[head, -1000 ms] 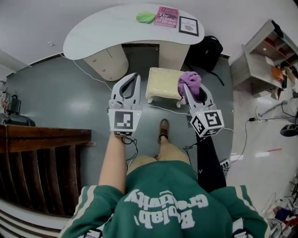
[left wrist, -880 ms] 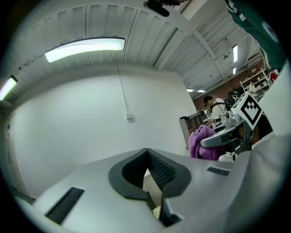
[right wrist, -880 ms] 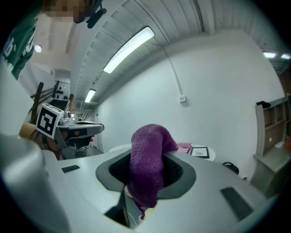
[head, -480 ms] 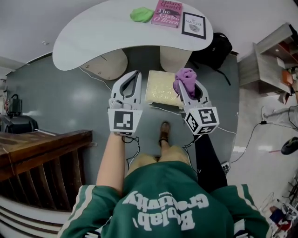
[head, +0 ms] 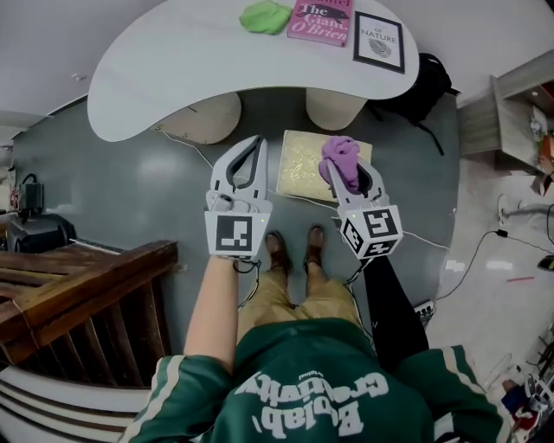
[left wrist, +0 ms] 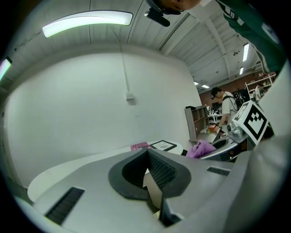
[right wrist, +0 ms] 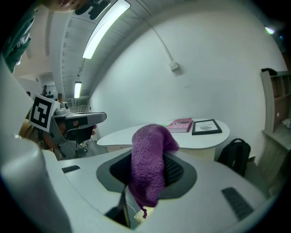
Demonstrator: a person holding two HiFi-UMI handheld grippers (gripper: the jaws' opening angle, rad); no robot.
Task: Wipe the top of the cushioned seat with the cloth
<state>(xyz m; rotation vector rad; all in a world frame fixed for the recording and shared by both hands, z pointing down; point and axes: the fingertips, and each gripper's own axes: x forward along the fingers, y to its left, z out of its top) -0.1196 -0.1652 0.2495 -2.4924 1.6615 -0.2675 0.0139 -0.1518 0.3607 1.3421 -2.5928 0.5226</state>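
The cushioned seat (head: 305,163) is a small pale-yellow stool on the grey floor, just in front of the person's feet. My right gripper (head: 339,166) is shut on the purple cloth (head: 341,159), which bunches out above the seat's right part; in the right gripper view the cloth (right wrist: 150,168) drapes over the jaws. My left gripper (head: 254,144) hangs to the left of the seat, shut with nothing in it. In the left gripper view its pads (left wrist: 157,170) meet, and the right gripper with the cloth (left wrist: 201,149) shows at the right.
A white curved table (head: 190,60) stands beyond the seat and carries a green cloth (head: 265,16), a pink book (head: 320,19) and a framed print (head: 378,41). A black backpack (head: 430,86) lies at the right, and a wooden railing (head: 78,294) at the left.
The person has stepped forward; both feet now stand close to the seat. Both grippers stay ahead of the body, the right one with the cloth now over the seat's right part.
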